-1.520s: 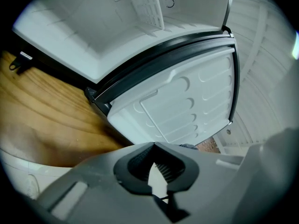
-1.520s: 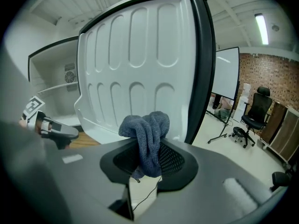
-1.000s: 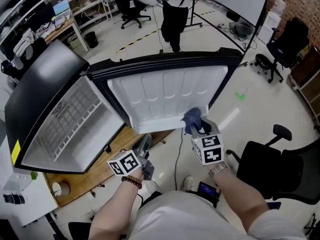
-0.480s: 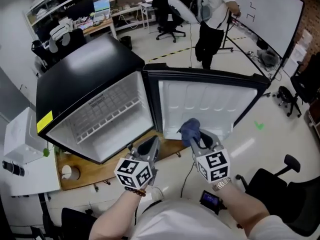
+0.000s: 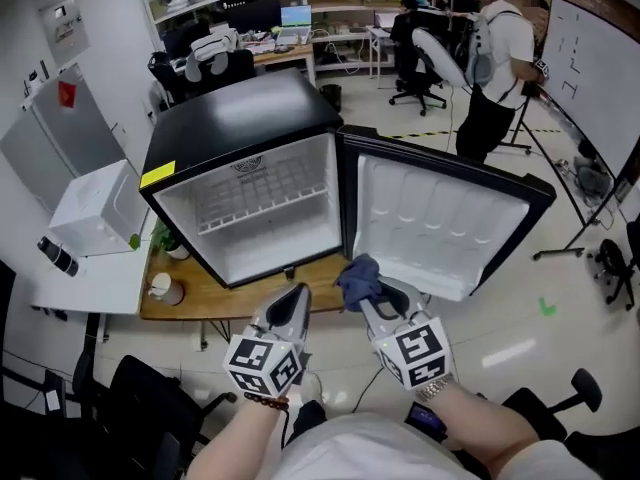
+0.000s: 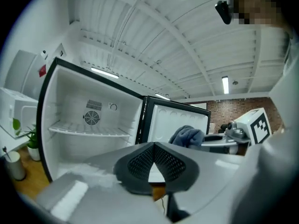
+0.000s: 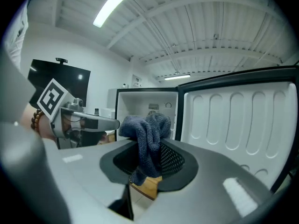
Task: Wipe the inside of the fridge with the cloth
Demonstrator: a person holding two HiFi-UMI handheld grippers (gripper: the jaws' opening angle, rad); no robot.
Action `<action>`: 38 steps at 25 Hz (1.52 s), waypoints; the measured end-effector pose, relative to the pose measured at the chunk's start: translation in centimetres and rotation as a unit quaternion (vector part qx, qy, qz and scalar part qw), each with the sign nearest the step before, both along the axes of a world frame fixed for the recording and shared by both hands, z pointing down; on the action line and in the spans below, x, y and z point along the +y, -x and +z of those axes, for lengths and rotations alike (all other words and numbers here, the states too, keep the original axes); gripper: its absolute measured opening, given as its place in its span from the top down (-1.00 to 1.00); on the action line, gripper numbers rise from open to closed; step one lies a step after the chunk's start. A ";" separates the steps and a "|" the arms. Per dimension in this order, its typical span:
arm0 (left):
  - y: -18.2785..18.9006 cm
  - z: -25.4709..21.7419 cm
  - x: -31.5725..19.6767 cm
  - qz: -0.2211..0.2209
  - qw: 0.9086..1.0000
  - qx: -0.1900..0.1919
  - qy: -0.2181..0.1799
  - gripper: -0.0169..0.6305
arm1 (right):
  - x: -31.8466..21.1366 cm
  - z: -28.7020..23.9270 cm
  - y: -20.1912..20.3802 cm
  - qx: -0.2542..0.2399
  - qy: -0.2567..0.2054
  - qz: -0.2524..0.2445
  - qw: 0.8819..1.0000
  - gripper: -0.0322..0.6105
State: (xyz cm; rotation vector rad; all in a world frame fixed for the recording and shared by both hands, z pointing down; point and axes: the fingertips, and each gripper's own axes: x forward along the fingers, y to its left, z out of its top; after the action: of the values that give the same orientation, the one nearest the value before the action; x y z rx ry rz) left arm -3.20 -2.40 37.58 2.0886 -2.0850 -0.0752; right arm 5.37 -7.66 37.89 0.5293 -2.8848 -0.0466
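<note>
Closing in on the fridge (image 5: 240, 118) is the step in hand, as I read it. It stands open on a wood table (image 5: 205, 303), door (image 5: 440, 228) swung wide to the right, inside white and bare but for one wire shelf (image 5: 255, 213). No wiping yet, since nothing touches an inside wall.

The right gripper (image 5: 372, 298) sits in front of the opening, near the hinge line btwn cabinet and door. Its jaws are part-way apart and pinching the cloth (image 7: 147, 134), which bunches up above the pads (a dark blue knit, by the look). The left gripper (image 6: 153, 146) is just beside it, jaws pressed together w/ nothing in them.

Next move, in my judgement: carry the cloth fwd and left into the cabinet and press the bunched end flat on a wall or the floor. The pinch has to stay firm so the cloth doesn't drag out. The left gripper should keep clear, or steady the door.

Hard to tell:
- The cabinet floor at the front lip is cut off by both grippers in the head view, and the door's lower edge too.
- Any dirt inside is too faint to make out.
- How deep the pads bite on the cloth isn't clear.
</note>
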 end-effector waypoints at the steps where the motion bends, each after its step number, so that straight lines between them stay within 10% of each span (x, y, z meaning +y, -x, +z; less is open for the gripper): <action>1: -0.6 -0.3 0.8 -0.002 1.000 -0.007 0.001 0.94 | 0.8 -0.2 -0.2 -0.003 0.001 -0.006 1.000 0.59; 38: -1.8 -3.1 10.1 -0.057 0.995 -0.076 -0.012 0.94 | 10.8 -2.3 1.2 -0.033 0.003 -0.096 0.995 0.59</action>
State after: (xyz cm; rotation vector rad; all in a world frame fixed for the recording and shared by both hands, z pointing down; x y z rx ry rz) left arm -1.37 7.65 34.46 2.0469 -2.3012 0.0438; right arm 4.16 3.19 35.55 0.2556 -2.9889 -0.0513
